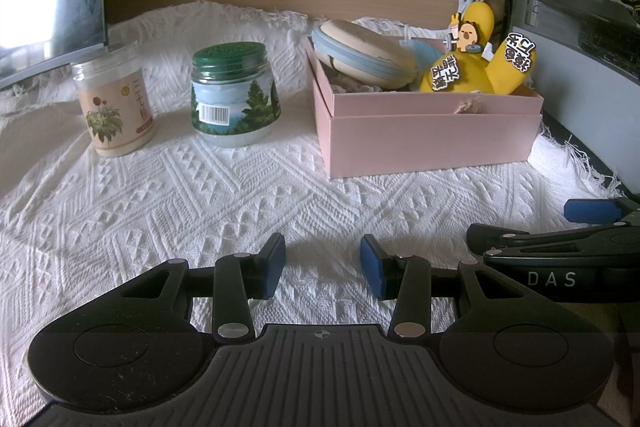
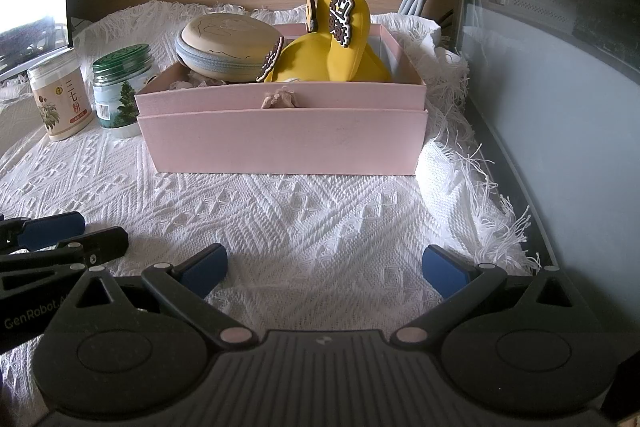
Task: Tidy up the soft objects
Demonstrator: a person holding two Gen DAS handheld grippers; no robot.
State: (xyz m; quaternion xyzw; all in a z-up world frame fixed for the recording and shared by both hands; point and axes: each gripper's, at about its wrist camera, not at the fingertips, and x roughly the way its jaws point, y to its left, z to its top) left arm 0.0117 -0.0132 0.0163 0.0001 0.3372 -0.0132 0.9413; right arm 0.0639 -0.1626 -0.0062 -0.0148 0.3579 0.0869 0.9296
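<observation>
Both claws sit low over the white woven cloth (image 2: 304,211) covering the counter, side by side, well short of the box. Left claw (image 1: 322,265): pads apart, nothing between them. Right claw (image 2: 325,269): spread wider, also empty. Neither touches any object.

Soft items are already gathered in the pink box (image 2: 280,143), which stands toward the back right of the cloth, near the wooden back panel. Inside: a round zippered pouch (image 2: 230,49) leaning tilted against the left end, and a yellow banana-shaped toy (image 2: 340,55) with patch-like stickers, its prongs poking up above the rim. Likely propped this way because both are taller than the box is deep. A small frayed tassel (image 2: 280,98) hangs over the front wall.

Two hard jars stay outside, left of the box: a beige-label jar (image 1: 114,107) and a green-lidded jar (image 1: 234,95), close together but apart. Sensible split, since jars are not soft.

Judgement: sorting looks near finished; no loose soft thing is visible on the cloth.
</observation>
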